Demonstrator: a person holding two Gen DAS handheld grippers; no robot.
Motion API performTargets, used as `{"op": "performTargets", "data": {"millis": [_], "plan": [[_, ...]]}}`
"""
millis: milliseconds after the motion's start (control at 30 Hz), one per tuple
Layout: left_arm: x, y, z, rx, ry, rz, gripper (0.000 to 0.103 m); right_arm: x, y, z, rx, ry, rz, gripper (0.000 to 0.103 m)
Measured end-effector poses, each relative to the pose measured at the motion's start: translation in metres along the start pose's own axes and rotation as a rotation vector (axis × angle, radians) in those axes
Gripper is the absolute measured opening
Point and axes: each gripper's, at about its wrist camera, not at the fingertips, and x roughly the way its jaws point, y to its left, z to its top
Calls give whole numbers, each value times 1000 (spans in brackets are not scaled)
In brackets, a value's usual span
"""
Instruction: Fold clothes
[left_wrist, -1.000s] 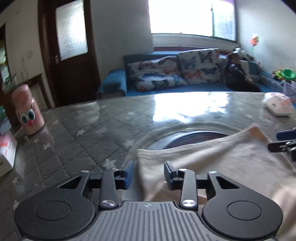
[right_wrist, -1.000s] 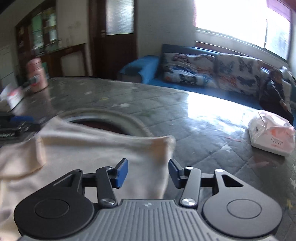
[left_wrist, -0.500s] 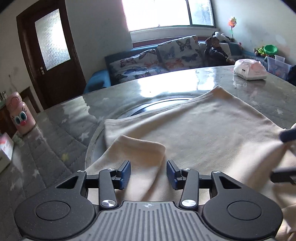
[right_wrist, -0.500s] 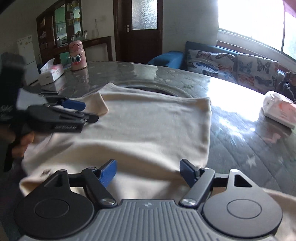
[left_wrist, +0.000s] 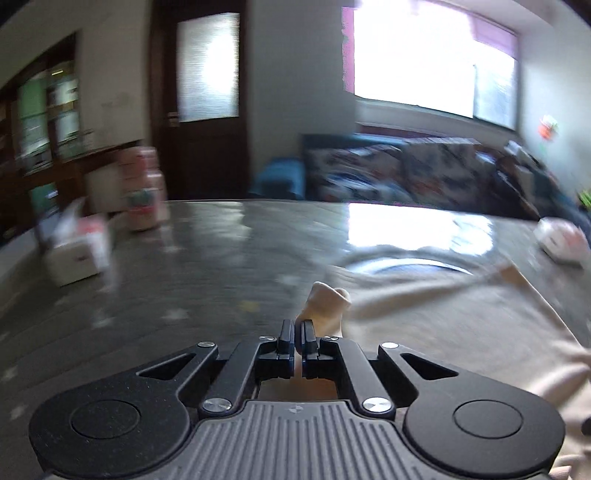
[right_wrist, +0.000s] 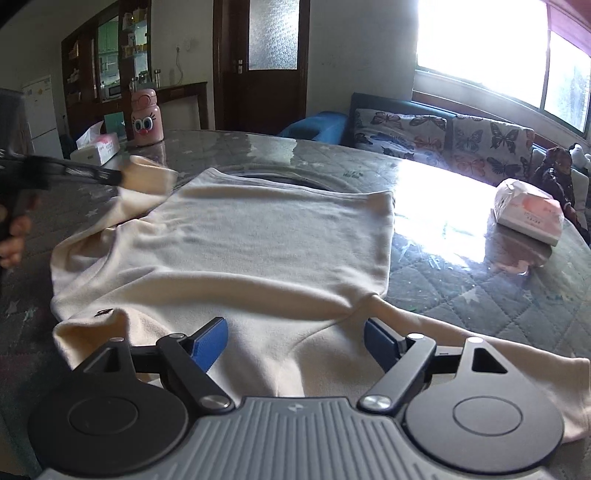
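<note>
Cream shirt (right_wrist: 258, 251) spread on worktop (right_wrist: 480, 280), left gripper (left_wrist: 298, 334) jaws clenched on its lifted sleeve (left_wrist: 327, 302), right gripper (right_wrist: 295, 343) jaws released above near hem.

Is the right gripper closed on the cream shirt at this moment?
No, the right gripper is wide open above the cream shirt.

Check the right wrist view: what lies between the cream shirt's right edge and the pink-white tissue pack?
Only bare, glossy grey quilted table cover lies between the cream shirt and the tissue pack.
</note>
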Motion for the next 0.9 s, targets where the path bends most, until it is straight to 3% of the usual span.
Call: {"op": "performTargets", "data": {"millis": [267, 400, 500, 533, 733, 900], "plan": [[-31, 67, -19, -169, -1, 160, 3, -13, 25, -3, -62, -18, 64, 83], [-35, 69, -26, -191, 47, 68, 4, -16, 42, -5, -105, -20, 103, 80], [-30, 59, -22, -185, 64, -4, 14, -18, 54, -8, -136, -20, 127, 80], [-25, 57, -19, -188, 67, -13, 22, -19, 57, -9, -144, -21, 129, 80], [10, 50, -2, -239, 95, 6, 39, -24, 62, -12, -156, -24, 130, 80], [36, 47, 0, -263, 138, 52, 34, -27, 63, -12, -154, -26, 128, 80]]}}
